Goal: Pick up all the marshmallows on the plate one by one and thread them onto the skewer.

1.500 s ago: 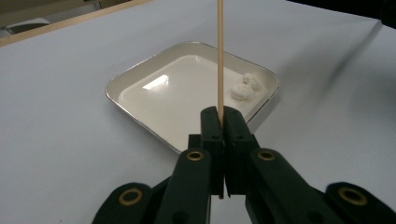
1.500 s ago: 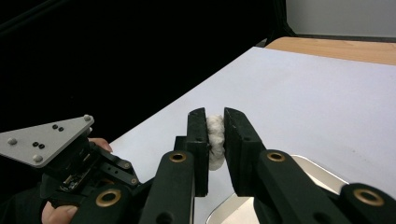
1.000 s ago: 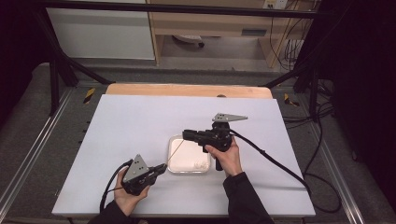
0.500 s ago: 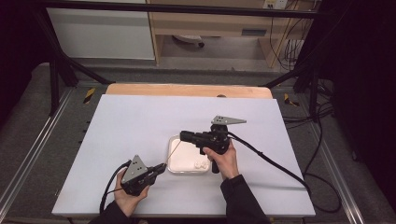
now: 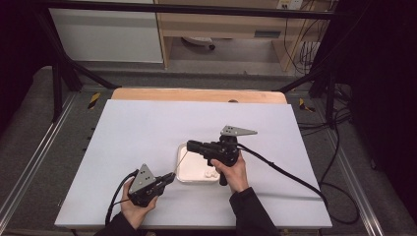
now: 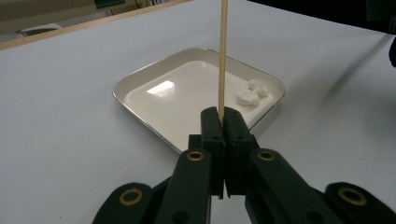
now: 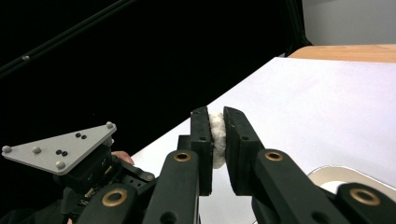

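With the left gripper (image 6: 223,122) clamped on the thin wooden skewer (image 6: 223,51) standing over the shallow white square tray (image 6: 140,77), the right gripper (image 7: 217,135), pinching a soft white marshmallow-like piece (image 7: 216,133), should line its centre up with the skewer tip and push on squarely.
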A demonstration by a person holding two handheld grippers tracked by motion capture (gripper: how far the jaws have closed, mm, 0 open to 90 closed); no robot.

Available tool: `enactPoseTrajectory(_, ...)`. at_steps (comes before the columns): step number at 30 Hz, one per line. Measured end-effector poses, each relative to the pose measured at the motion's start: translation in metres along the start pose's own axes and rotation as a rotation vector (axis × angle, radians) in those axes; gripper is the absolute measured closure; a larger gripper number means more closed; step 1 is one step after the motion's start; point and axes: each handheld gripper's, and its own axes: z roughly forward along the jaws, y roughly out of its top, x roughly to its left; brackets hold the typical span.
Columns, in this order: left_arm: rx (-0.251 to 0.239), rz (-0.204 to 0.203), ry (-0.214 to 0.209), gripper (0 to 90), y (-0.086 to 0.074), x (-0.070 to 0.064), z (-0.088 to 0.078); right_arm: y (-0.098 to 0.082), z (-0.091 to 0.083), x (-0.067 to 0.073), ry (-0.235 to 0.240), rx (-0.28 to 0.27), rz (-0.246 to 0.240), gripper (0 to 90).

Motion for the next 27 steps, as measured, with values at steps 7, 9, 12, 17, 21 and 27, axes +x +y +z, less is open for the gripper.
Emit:
enactPoseTrajectory(7, 0.012, -0.003, 0.003, 88.8, 0.0, 0.0, 0.0, -0.005, 0.001, 0.003, -0.006, -0.016, -0.022, 83.0)
enactPoseTrajectory(9, 0.013, -0.004, 0.004, 88.8, 0.0, 0.0, 0.0, -0.006, 0.002, 0.004, -0.006, -0.017, -0.021, 82.9)
enactPoseTrajectory(12, 0.013, -0.005, 0.005, 88.8, 0.0, 0.0, 0.0, -0.007, 0.003, 0.004, -0.003, -0.024, -0.025, 82.9)
enactPoseTrajectory(17, 0.019, -0.004, 0.005, 88.8, 0.0, -0.001, 0.001, -0.01, 0.004, 0.004, 0.001, -0.029, -0.026, 82.9)
enactPoseTrajectory(21, 0.026, -0.003, 0.007, 88.8, 0.0, 0.0, 0.001, -0.012, 0.004, 0.005, 0.003, -0.026, -0.029, 82.9)
enactPoseTrajectory(27, 0.031, 0.0, 0.008, 88.9, 0.0, -0.001, 0.001, -0.015, 0.005, 0.007, 0.009, -0.027, -0.036, 82.9)
